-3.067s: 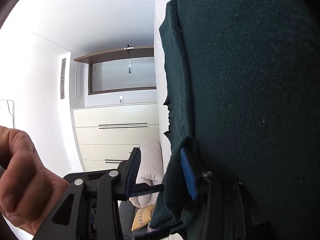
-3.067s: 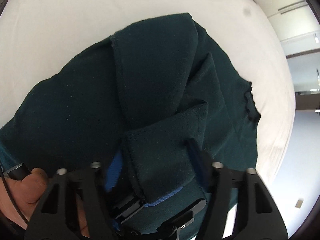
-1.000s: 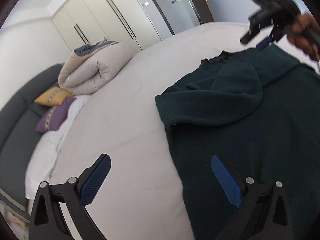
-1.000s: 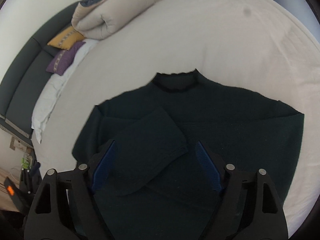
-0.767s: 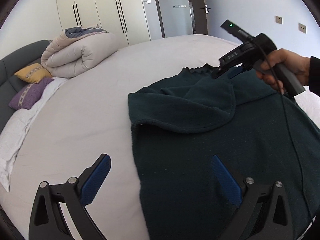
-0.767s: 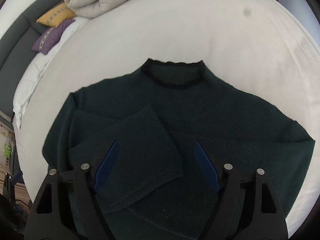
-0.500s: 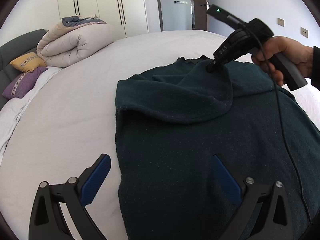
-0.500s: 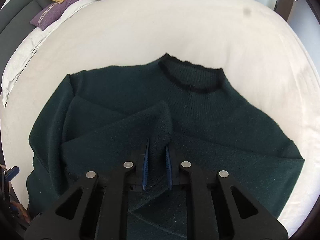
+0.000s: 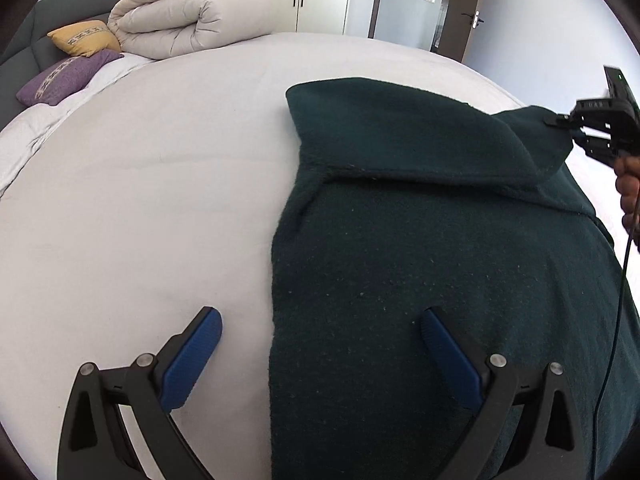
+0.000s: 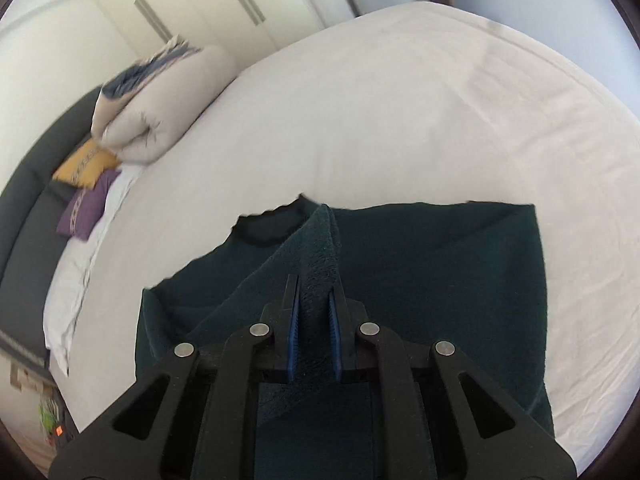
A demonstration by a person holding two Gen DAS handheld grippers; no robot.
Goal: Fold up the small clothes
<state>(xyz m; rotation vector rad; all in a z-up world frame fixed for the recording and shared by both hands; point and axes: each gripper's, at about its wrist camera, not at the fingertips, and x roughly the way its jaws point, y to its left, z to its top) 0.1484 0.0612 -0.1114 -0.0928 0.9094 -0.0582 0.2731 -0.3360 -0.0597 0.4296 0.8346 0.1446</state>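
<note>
Now dark green sweater (image 9: 440,260) sleeve pinched in right gripper (image 10: 313,300), left gripper (image 9: 320,344) jaws apart.

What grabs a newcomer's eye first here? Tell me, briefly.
A dark green sweater spread on the white bed dominates both views. The right claw is shut on its sleeve, lifting it, while the left claw hangs open over the sweater's edge. A rolled duvet lies by the headboard.

Bare white bed (image 9: 140,200) lies left of the dark sweater (image 9: 440,260). A rolled duvet (image 9: 192,12) and pillows (image 9: 84,38) crowd the far-left corner.
</note>
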